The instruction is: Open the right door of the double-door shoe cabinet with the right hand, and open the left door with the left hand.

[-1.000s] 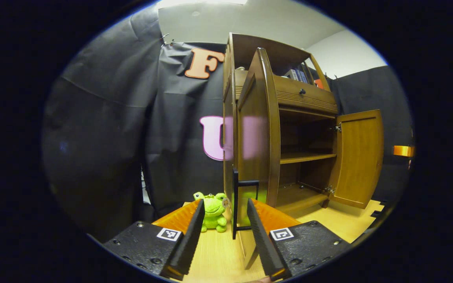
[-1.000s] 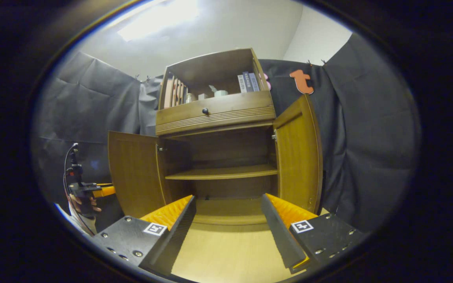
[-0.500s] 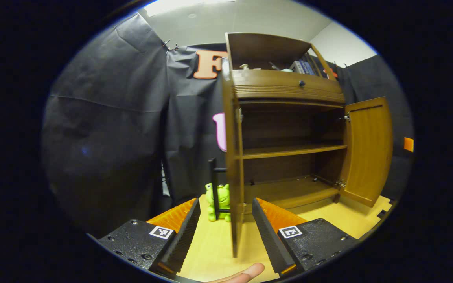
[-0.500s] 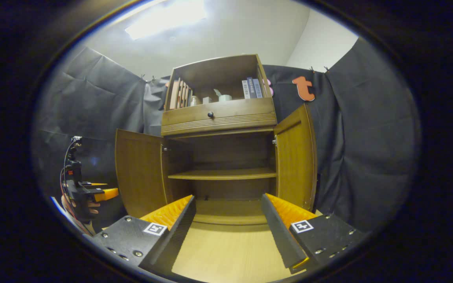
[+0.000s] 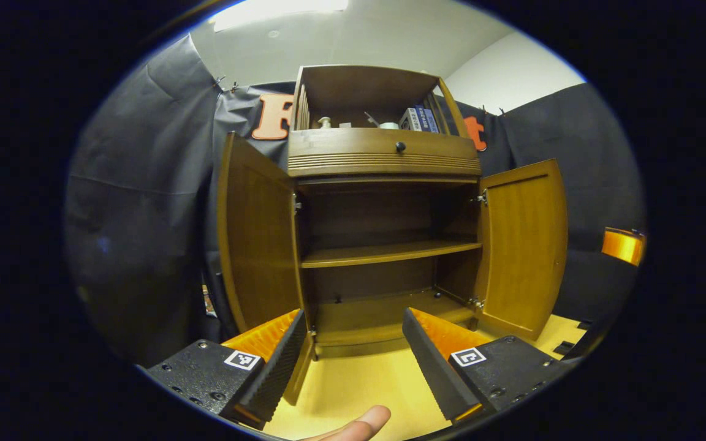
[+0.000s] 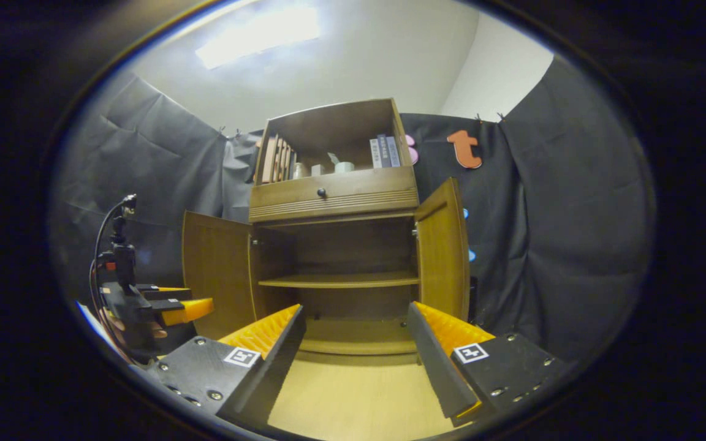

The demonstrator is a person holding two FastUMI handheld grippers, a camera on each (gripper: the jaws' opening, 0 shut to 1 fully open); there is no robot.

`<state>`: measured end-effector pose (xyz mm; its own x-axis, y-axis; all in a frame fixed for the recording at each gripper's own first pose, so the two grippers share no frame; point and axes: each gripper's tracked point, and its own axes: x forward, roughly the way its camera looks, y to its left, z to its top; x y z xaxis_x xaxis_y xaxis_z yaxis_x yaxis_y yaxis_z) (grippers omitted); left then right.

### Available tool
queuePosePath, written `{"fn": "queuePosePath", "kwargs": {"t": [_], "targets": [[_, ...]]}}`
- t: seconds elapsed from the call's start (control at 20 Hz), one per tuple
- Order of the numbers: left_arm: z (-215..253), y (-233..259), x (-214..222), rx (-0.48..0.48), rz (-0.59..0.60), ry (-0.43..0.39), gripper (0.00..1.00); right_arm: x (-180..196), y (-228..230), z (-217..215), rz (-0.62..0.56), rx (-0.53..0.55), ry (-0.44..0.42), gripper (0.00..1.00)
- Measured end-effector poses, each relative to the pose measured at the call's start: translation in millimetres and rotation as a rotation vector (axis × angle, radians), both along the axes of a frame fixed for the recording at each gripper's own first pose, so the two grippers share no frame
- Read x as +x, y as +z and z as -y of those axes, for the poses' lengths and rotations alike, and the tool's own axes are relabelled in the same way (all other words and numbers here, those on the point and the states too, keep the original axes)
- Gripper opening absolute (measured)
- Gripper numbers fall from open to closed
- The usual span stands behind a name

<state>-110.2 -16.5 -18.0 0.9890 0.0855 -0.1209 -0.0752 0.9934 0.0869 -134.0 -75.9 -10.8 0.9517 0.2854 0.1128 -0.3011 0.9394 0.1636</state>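
item: brown wooden double-door shoe cabinet (image 5: 383, 159), standing upright on the pale wooden floor (image 6: 359, 398) against the black cloth wall, long axis vertical, open front facing both cameras.

change: a second ago the left door (image 5: 258, 236) stood edge-on right before the left gripper (image 5: 350, 361), its black bar handle between the fingers; now the door is swung fully out to the side, inner face showing, and the gripper has drawn back and turned to face the cabinet square. the right door (image 5: 524, 245) is unchanged, wide open.

meaning: both doors stand open, so the task reads as complete; only withdrawal seems left.

left gripper: fingers spread apart, holding nothing, clear of the door. a fingertip of the holding hand (image 5: 359, 425) shows at the lower edge.

right gripper (image 6: 356, 361): fingers spread apart, empty, well apart from the cabinet.

interior: one plain wooden shelf (image 6: 341, 280), bare. above the doors, a drawer with a dark round knob (image 5: 399, 146) and an open top compartment with books (image 6: 383, 151).
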Motion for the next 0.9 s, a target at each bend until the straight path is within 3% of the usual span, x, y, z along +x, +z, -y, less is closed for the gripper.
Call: {"fn": "queuePosePath", "kwargs": {"t": [0.15, 0.25, 0.3, 0.45, 0.75, 0.85, 0.9], "targets": [[17.3, 0.6, 15.0, -0.020, 0.013, -0.009, 0.97, 3.9, -6.1, 11.7, -0.013, 0.004, -0.015, 0.94], [23.8, -3.6, 24.7, -0.023, 0.008, 0.000, 0.97, 7.3, -7.8, 18.2, -0.020, 0.013, -0.023, 0.94], [28.5, -4.4, 30.5, -0.019, 0.008, 0.000, 0.98, 8.7, -7.2, 19.4, -0.020, 0.019, -0.022, 0.99], [41.7, -6.2, 48.1, -0.018, 0.028, -0.013, 0.98, 19.1, -5.5, 19.1, -0.020, 0.007, -0.024, 0.94], [64.3, -18.5, 81.9, -0.025, 0.038, -0.030, 0.97, 48.5, -10.6, -9.0, -0.053, -0.043, 0.018, 0.99], [69.0, -26.0, 92.9, -0.028, 0.028, -0.029, 0.99, 58.6, -4.2, -18.6, -0.042, -0.041, 0.029, 0.95], [71.4, -28.6, 97.6, -0.027, 0.025, -0.029, 0.99, 65.6, -2.8, -23.2, -0.040, -0.040, 0.028, 0.99]]}}
